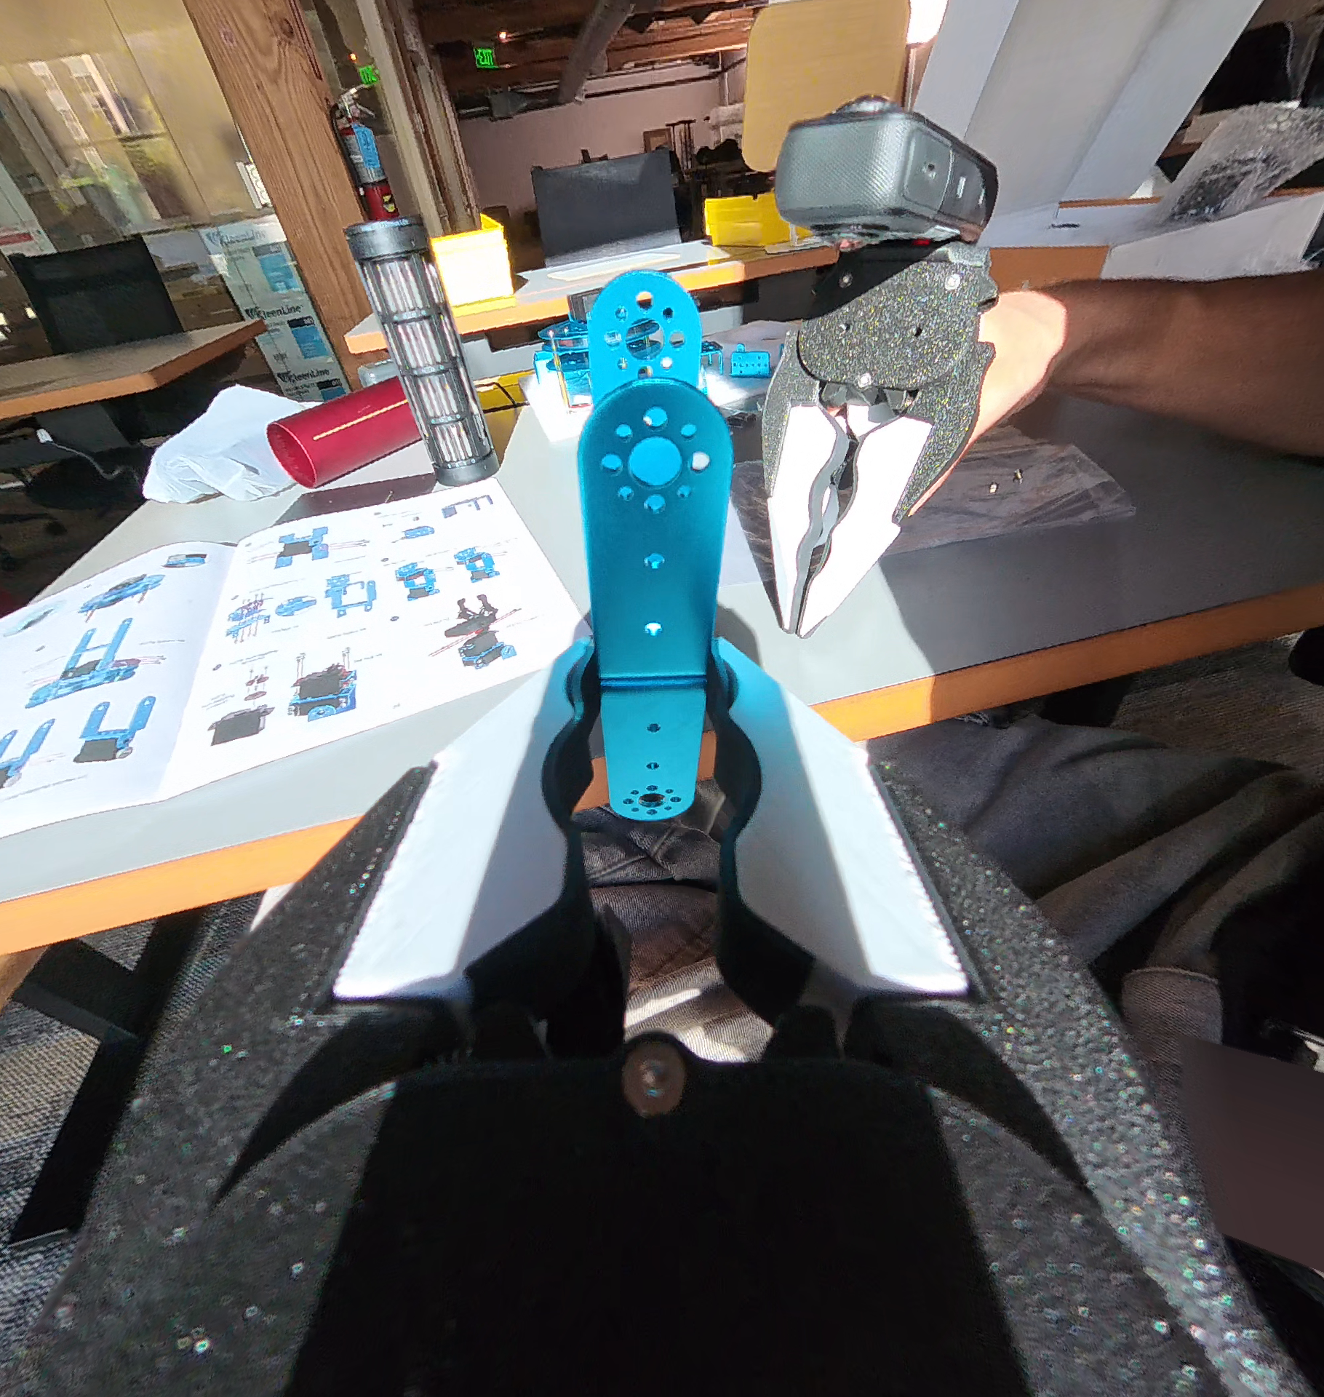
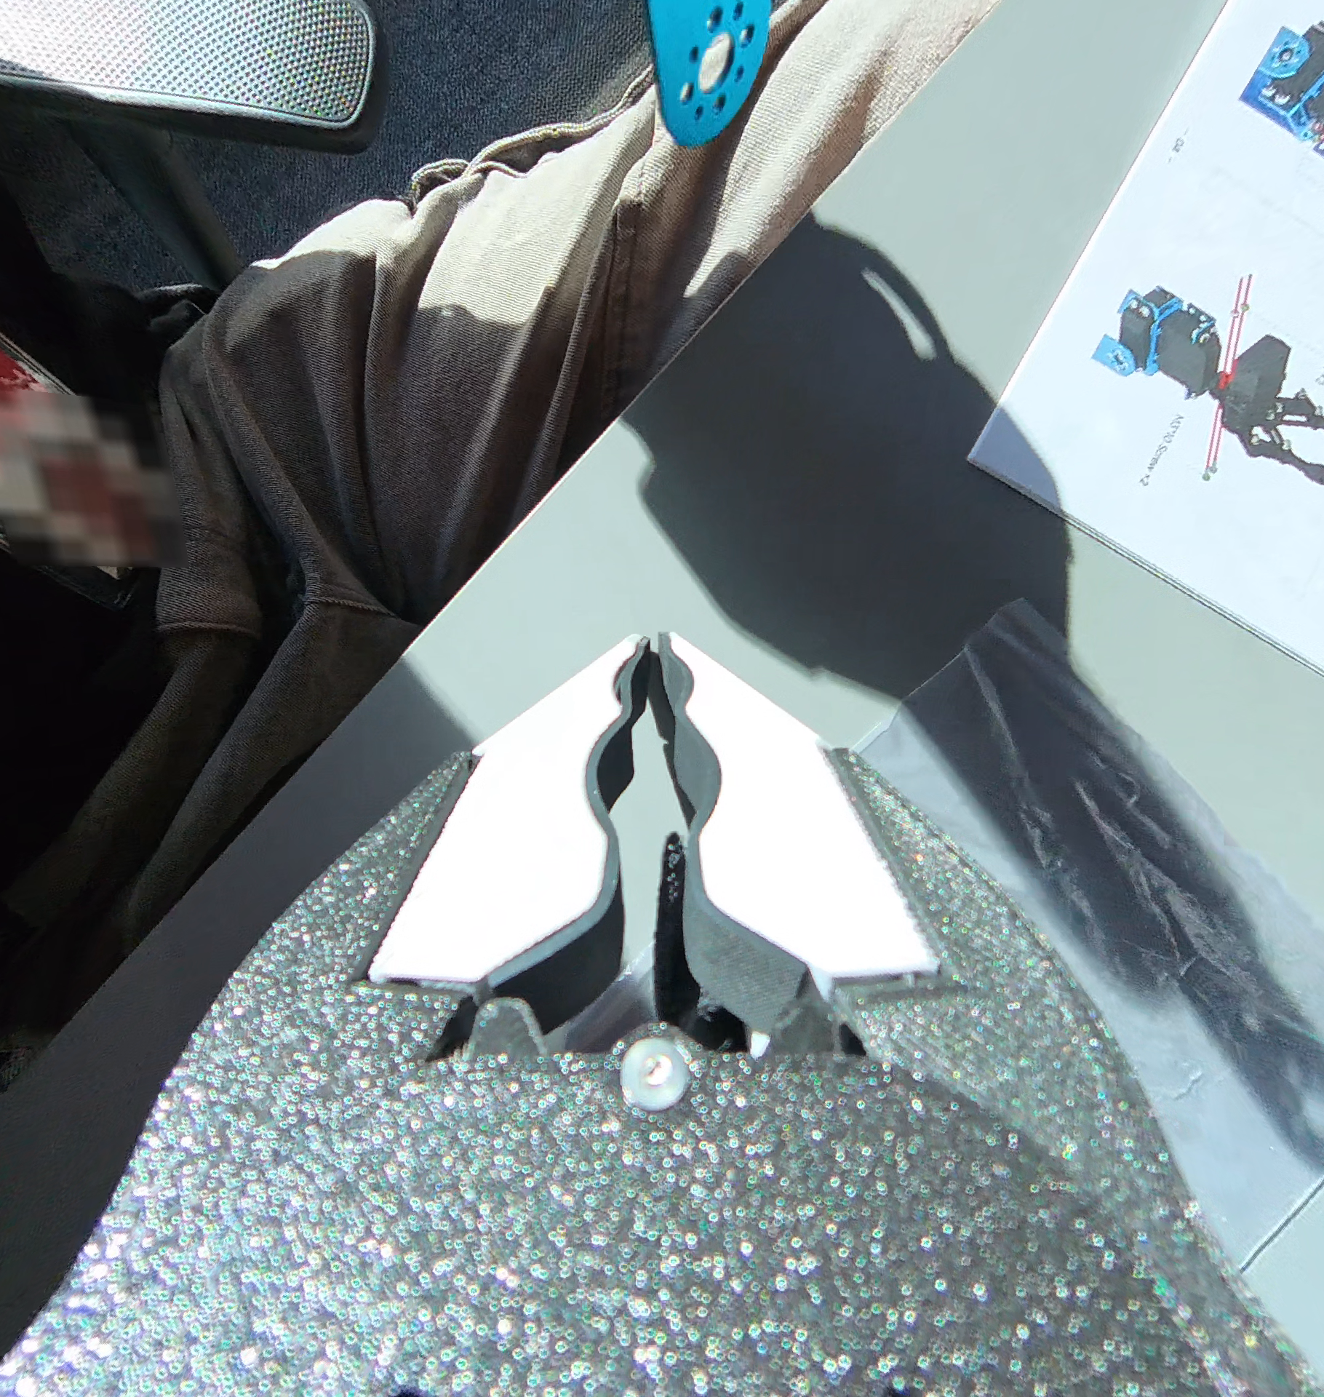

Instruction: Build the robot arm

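Blue bracket (image 1: 653, 559) clamped in left gripper (image 1: 651, 665); right gripper (image 2: 653, 642) closed, empty.

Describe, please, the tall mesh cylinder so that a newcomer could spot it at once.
Start at the grey table and the open instruction booklet on it. Just beyond the booklet's far edge stands the mesh cylinder, upright with black caps. The red tube beside it lies on its side.

glossy blue metal bracket (image 1: 655, 544), glittery tongs (image 1: 651, 665)

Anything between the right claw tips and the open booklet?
Nothing: bare grey table with shadow separates right claw from booklet, per right wrist view.
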Action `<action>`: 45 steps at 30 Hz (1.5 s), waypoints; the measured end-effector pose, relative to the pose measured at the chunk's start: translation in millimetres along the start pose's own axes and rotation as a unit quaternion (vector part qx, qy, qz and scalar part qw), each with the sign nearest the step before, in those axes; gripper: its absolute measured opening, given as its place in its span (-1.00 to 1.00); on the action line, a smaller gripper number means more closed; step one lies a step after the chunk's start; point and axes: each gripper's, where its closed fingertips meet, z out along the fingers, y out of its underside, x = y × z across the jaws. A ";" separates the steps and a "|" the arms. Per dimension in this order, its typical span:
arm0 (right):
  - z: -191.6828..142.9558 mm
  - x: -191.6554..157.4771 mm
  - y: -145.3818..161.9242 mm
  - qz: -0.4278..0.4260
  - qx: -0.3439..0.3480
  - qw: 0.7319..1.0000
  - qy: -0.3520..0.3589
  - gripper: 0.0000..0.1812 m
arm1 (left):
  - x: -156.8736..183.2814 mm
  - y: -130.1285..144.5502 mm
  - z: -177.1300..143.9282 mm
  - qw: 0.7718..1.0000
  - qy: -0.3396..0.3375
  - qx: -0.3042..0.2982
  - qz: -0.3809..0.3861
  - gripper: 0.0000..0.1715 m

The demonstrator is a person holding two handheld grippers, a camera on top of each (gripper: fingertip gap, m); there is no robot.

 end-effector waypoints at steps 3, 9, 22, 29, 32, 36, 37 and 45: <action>-9.6 1.7 -1.8 0.019 0.022 1.000 -0.004 -0.87 | 1.2 -2.7 4.5 1.000 -0.008 -0.001 0.026 -0.68; -24.8 13.0 18.7 0.030 -0.002 0.999 0.041 -0.89 | 6.6 -5.6 11.4 0.999 -0.008 0.000 0.048 -0.68; -9.3 26.3 15.1 0.028 0.026 0.999 -0.007 -0.92 | 9.1 -4.1 20.0 0.999 0.000 -0.002 0.048 -0.69; -12.0 27.8 16.1 0.034 0.027 0.999 -0.020 -0.90 | 9.5 0.0 23.5 0.999 0.002 -0.009 0.048 -0.69; -8.8 24.6 14.8 0.033 0.029 0.998 -0.034 -0.97 | 10.5 2.3 24.8 0.999 0.005 -0.013 0.048 -0.68; -8.3 24.2 13.7 0.031 0.029 0.998 -0.039 -1.00 | 10.6 2.7 25.7 0.998 0.003 -0.016 0.053 -0.68; -8.4 24.3 13.8 0.029 0.028 0.998 -0.037 -1.00 | 10.5 2.5 25.6 0.998 0.003 -0.015 0.053 -0.68; -13.7 33.8 6.6 -0.009 0.043 0.999 0.030 -1.00 | 3.8 4.3 36.2 1.000 -0.006 -0.008 0.005 -0.69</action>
